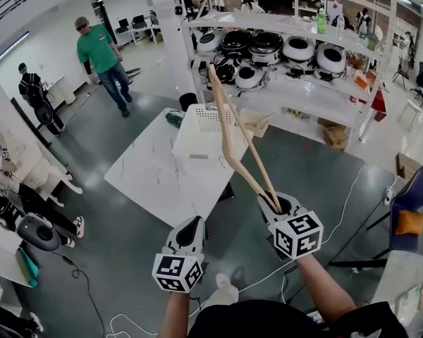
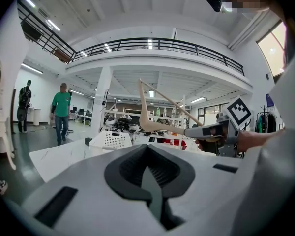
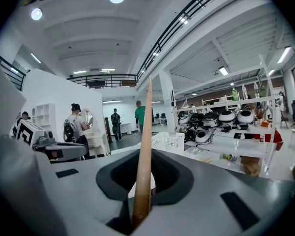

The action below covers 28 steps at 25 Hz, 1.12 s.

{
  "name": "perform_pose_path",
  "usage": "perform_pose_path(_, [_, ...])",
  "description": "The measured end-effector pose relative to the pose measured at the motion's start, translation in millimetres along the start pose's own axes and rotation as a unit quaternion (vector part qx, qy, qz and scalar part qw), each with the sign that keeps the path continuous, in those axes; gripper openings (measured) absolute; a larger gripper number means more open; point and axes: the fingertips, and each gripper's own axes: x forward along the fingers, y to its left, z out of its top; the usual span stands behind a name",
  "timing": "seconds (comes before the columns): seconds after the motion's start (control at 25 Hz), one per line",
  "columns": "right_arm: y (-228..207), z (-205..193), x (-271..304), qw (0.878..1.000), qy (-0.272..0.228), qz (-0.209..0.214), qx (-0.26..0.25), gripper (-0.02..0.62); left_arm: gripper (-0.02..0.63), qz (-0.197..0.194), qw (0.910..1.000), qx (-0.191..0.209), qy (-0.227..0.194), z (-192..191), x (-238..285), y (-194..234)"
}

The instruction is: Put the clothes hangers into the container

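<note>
Nearest the person, the left gripper has its jaws pressed together on nothing. Beside it, the right gripper pinches one end of a wooden hanger, held tilted in the air on the near side of the white basket, which stands on the table.

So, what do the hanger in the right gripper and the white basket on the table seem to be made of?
Hanger: probably wood, going by its pale tan colour and smooth matte look. Basket: likely plastic, being plain white with a grid of small holes in its wall.
</note>
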Motion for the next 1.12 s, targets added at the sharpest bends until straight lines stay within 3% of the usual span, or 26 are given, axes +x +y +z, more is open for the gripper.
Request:
perform_pose_path(0.48, [-4.9, 27.3, 75.1, 1.0, 0.011, -0.006, 0.005, 0.064, 0.005, -0.008, 0.9999, -0.006, 0.006, 26.1, 46.4, 65.1])
perform_pose_path(1.12, [-8.3, 41.5, 146.4, 0.999, 0.023, -0.031, 0.004, 0.064, 0.005, -0.033, 0.9993, -0.013, 0.01, 32.7, 86.8, 128.9])
